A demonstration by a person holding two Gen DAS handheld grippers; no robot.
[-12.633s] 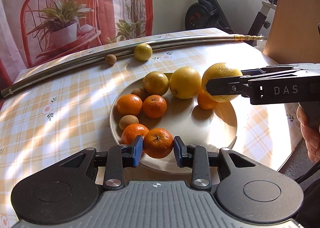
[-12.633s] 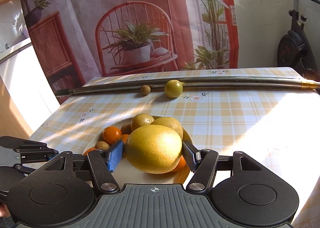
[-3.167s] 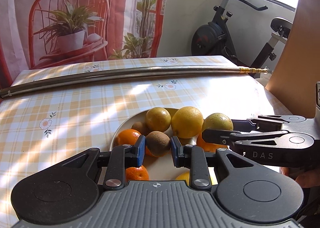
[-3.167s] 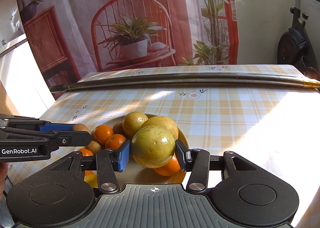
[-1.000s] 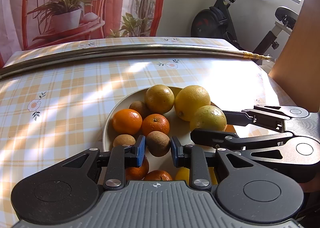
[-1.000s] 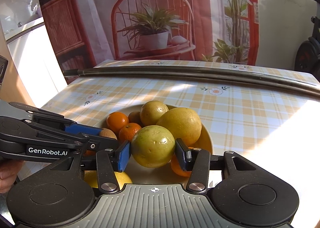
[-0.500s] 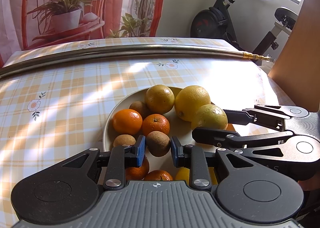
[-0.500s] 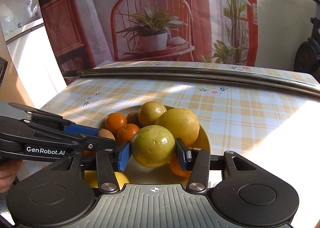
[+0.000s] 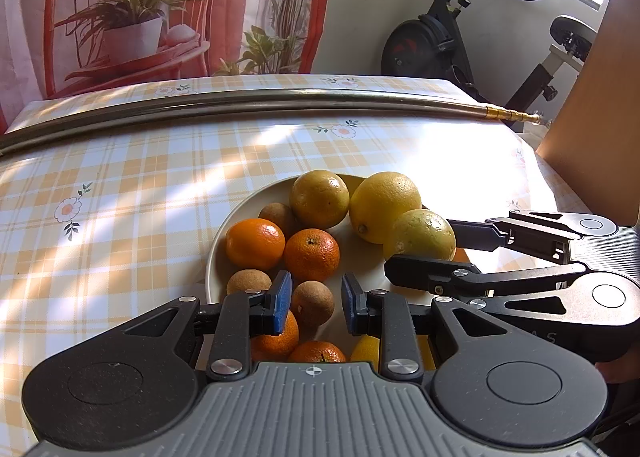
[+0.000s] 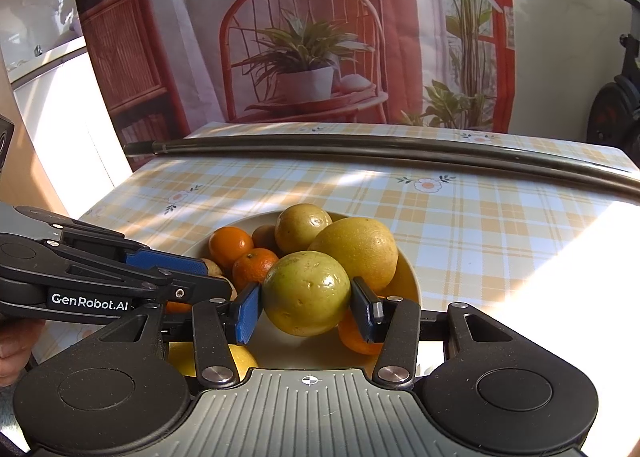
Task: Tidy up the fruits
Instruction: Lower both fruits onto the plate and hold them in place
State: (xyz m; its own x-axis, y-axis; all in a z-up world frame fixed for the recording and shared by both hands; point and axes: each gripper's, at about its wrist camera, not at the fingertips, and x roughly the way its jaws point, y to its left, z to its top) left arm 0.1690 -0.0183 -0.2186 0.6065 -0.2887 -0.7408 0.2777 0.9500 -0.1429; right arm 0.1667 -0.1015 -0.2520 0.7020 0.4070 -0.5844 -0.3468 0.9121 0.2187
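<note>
- The left claw (image 9: 313, 303) stands a little open over the near part of the plate (image 9: 224, 253); the brown kiwi (image 9: 311, 303) sits between its blue pads with a sliver of gap on each side, so it looks let go, not gripped.
- That kiwi lies straight ahead of the left claw, resting among the mandarins (image 9: 311, 255) on the plate's near side; backing straight away should clear it without a nudge.
- The right claw (image 10: 307, 309) comes in from the plate's right side and is closed on a yellow-green citrus (image 10: 306, 293), both pads pressed against its flanks.
- Whether this fruit hangs just above the plate or already rests on the orange (image 10: 354, 335) under it, I cannot tell; it sits just beside the large lemon (image 10: 356, 253), roughly touching.
- Being round, it has no long axis to mind; the move turns on lowering it into the free patch at the plate's near right, and the right claw is the nearer one for that.
- Beyond the plate the checked bench (image 9: 120, 185) runs to its far edge, where a long metal pole (image 9: 240, 105) lies along it.
</note>
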